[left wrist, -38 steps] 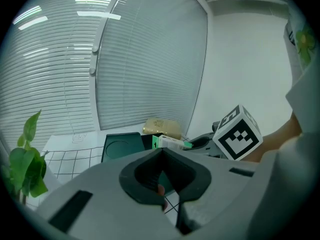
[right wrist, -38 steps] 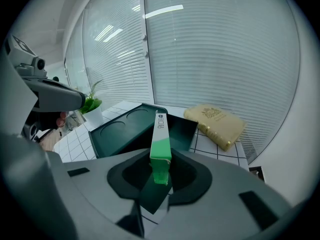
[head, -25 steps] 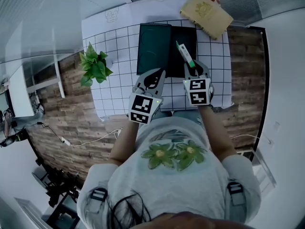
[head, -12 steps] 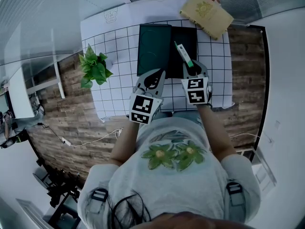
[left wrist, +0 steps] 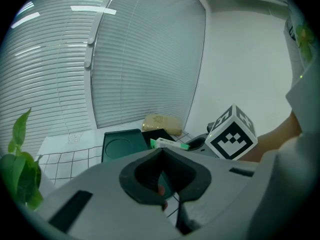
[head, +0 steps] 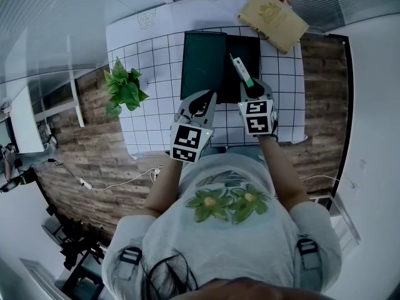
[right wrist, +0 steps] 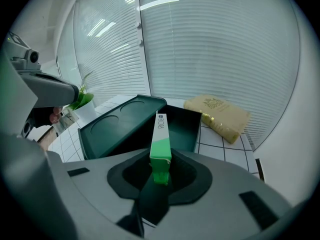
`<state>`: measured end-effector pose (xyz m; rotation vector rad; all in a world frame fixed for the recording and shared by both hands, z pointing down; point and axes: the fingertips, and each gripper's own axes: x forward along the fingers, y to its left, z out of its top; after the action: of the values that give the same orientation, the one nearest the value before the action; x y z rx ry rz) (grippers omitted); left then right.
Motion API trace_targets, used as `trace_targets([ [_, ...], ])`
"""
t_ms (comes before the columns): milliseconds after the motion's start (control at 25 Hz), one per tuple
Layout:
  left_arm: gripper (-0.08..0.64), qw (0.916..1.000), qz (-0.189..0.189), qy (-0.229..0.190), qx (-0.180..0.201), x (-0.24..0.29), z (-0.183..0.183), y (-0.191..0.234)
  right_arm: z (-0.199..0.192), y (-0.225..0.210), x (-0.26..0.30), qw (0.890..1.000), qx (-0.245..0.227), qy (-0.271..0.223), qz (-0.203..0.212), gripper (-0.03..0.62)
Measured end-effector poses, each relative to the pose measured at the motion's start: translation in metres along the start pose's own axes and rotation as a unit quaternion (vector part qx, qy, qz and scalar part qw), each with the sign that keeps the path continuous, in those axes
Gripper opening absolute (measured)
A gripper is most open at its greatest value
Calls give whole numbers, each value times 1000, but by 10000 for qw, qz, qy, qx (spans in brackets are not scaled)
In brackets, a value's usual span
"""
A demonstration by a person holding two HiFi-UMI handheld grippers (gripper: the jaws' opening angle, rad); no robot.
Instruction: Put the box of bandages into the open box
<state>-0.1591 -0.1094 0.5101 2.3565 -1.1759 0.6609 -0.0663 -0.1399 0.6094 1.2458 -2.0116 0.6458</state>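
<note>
1. Nearest the person, the left gripper (head: 201, 102) is hanging over the near part of the bench (head: 150, 61). Its jaws are lying together with nothing between them.
2. Just beside it, the right gripper (head: 253, 91) is clamping its jaws on the near end of the box of bandages (head: 242, 71). The carton is sticking forward in the air over the open box (head: 245, 49).
3. The carton is looking light and stiff along its length, though its thin card walls are probably crushable. Held by one end it is likely to lever, so a gentle squeeze across the narrow faces nearer the middle would be steadier.
4. The open box is lying dark and empty, with its lid (head: 203, 64) folded out to the left.
5. Farthest off, a yellow packet (head: 272, 19) is sitting at the bench's far right corner.
</note>
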Motion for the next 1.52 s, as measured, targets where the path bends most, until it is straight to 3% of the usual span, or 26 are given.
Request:
trace_targets([
  [1520,7,9999,59,-80,-14,-3,5,3,-17,2,9,9985,-133,535,21,91],
])
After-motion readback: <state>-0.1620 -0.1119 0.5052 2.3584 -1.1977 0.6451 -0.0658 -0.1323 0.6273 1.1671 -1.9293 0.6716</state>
